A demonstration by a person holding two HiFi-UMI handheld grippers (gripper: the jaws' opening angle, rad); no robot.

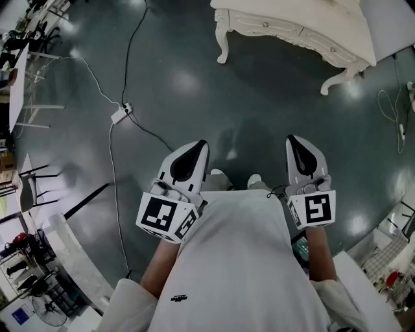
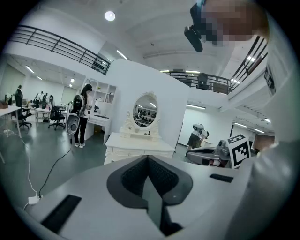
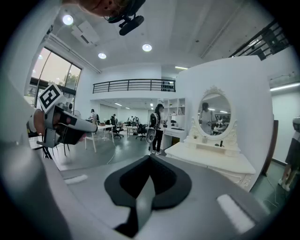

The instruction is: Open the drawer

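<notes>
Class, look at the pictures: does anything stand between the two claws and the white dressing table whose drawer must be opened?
Nothing visible does. Only bare floor lies between the left claw, the right claw and the dressing table; the cable lies left of that path.

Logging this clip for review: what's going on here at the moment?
A person stands on the grey floor, holding the left gripper and the right gripper out in front. Both are shut and empty. The white dressing table stands ahead, apart from both grippers, and its drawer fronts look closed. Neither gripper touches anything, so opening the drawer has not begun.
</notes>
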